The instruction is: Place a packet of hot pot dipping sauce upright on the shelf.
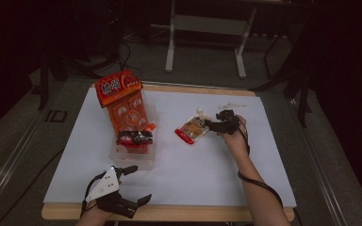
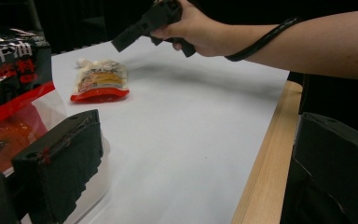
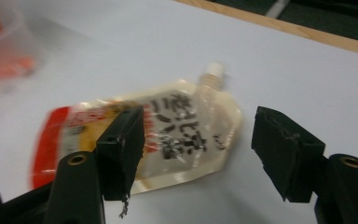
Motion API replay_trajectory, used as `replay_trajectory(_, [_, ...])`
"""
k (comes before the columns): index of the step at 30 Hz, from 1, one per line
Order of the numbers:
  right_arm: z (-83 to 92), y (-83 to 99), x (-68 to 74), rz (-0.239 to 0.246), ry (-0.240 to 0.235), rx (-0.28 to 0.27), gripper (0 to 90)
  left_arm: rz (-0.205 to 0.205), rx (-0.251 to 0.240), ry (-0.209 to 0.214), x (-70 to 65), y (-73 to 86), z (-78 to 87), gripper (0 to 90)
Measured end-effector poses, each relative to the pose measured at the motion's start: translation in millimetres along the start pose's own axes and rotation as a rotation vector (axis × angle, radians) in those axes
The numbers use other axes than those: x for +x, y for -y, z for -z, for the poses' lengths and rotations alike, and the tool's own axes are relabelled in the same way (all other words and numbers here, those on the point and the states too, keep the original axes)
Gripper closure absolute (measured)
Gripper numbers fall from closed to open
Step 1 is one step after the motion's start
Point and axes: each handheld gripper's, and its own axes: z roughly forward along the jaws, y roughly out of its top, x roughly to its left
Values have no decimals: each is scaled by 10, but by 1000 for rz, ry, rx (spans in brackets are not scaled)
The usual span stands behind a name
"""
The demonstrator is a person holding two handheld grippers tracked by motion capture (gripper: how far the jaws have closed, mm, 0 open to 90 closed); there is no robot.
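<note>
The sauce pouch (image 3: 168, 135), glossy soft plastic with a red base and white spout, lies flat on the paper-covered worktop (image 1: 245, 169). The right gripper (image 3: 198, 149) straddles its spout end, fingers apart, untouching. The left gripper (image 1: 134, 183) rests wide open.

A dim lab or recording studio, not a home: one wooden table (image 1: 169, 213) covered with a white sheet (image 1: 202, 165) stands on grey carpet (image 1: 23, 141), metal stand legs (image 1: 170, 47) rise beyond the tabletop's far edge, cables (image 1: 122, 59) trail on the floor, and darkness surrounds it
</note>
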Motion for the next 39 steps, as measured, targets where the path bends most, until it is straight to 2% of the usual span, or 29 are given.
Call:
replay_trajectory(2, [-54, 11, -8, 30, 26, 27, 352, 2, 1, -1, -7, 0, 13, 19])
replay_trajectory(7, [-141, 29, -102, -13, 31, 25, 389, -1, 7, -7, -23, 22, 32, 19])
replay_trajectory(12, [-241, 80, -139, 2, 61, 57, 396, 4, 10, -12, -33, 40, 57, 19])
replay_trajectory(18, [-358, 63, -169, -24, 49, 69, 420, 6, 23, -17, -50, 68, 83, 19])
replay_trajectory(23, [-460, 60, -140, -23, 80, 93, 429, 6, 27, -23, -51, 75, 107, 19])
replay_trajectory(26, [-485, 64, -153, -32, 73, 110, 448, 11, 27, -26, -48, 86, 119, 19])
replay_trajectory(31, [-487, 61, -124, -37, 45, 127, 600, 17, 24, -30, -43, 85, 126, 19])
replay_trajectory(36, [-495, 28, -58, -10, 31, 154, 844, 16, 24, -27, -48, 89, 113, 19])
replay_trajectory(39, [-501, 5, -23, 15, 41, 170, 876, 12, 29, -24, -53, 92, 106, 19])
